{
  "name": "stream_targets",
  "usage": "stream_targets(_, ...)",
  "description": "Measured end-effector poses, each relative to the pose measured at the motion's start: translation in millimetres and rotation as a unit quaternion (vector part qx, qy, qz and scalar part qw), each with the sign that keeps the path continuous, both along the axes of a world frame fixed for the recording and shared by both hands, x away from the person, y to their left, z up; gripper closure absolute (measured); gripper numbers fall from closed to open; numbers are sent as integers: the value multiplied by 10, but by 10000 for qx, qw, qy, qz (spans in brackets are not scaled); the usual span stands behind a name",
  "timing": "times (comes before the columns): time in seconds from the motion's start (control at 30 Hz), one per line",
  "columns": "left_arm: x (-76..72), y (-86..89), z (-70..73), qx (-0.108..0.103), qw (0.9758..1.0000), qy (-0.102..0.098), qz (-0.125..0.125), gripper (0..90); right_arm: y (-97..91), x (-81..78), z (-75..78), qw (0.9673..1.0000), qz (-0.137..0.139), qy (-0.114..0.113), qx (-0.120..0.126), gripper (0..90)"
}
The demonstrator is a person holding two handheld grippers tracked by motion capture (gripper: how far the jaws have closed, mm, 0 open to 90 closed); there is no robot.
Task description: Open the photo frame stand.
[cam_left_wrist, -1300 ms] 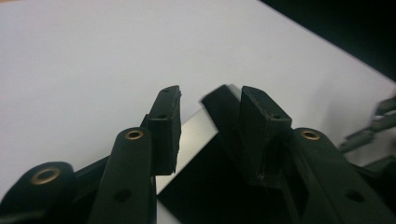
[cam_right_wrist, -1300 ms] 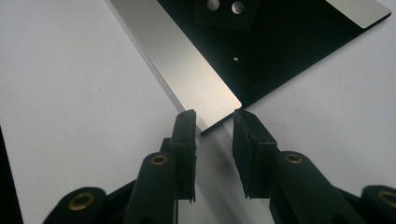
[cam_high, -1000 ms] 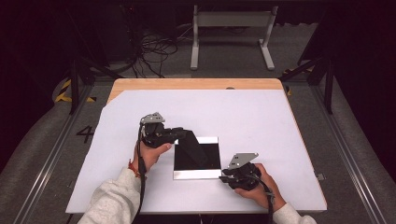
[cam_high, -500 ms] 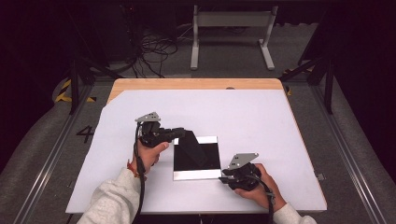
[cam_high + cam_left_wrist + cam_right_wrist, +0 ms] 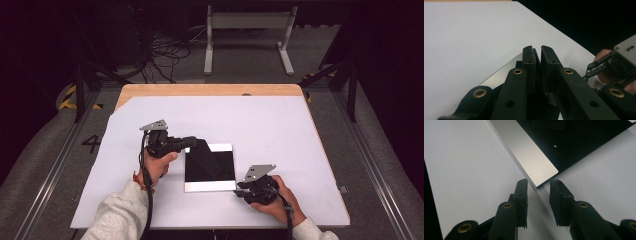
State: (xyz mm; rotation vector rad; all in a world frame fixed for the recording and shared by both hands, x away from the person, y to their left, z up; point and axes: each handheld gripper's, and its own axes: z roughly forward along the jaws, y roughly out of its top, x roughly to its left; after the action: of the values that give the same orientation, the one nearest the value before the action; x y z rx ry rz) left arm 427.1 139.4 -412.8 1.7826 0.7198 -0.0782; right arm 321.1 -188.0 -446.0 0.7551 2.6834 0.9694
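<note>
A flat black square sheet (image 5: 212, 165) with a silver strip (image 5: 210, 186) along its near edge lies on the white table (image 5: 260, 120). My left gripper (image 5: 196, 142) is at the sheet's far left corner, shut on that corner, which rises off the table as a dark flap. In the left gripper view the jaws (image 5: 537, 48) pinch a thin black edge. My right gripper (image 5: 238, 192) rests on the table at the sheet's near right corner. It is open, with the silver strip's corner (image 5: 541, 173) just in front of the gap between its jaws (image 5: 537, 185).
The white surface runs wide on all sides of the sheet, with a wooden table edge (image 5: 210, 90) at the back. On the floor behind the table lie cables (image 5: 160, 50) and a metal stand (image 5: 247, 30). The right gripper (image 5: 614, 65) also appears in the left gripper view.
My left gripper has drifted slightly left and up, keeping hold of the sheet's corner. The right gripper has stayed in place.
</note>
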Motion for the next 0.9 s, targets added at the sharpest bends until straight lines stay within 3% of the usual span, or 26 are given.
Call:
stream_targets(0.13,-5,-1,6,25,10000,-65,-19,823,1,9,0,10000,-22,5,53,654)
stream_targets(0.3,-26,3,24,-63,9998,-152,-123,827,58,43,-11,10000,-34,23,-15,526)
stream_targets(0.43,-53,4,48,-35,9997,-212,-153,829,98,95,-18,10000,47,69,31,459)
stream_targets(0.47,-67,9,48,-71,9997,-206,-141,830,102,130,-22,9998,16,154,81,392)
stream_targets(0.57,-77,19,46,-88,9995,-264,-158,830,107,161,-39,9997,55,186,163,320)
stream_targets(0.9,-201,79,128,-164,9975,-554,-405,841,190,307,-38,9988,295,363,123,207)
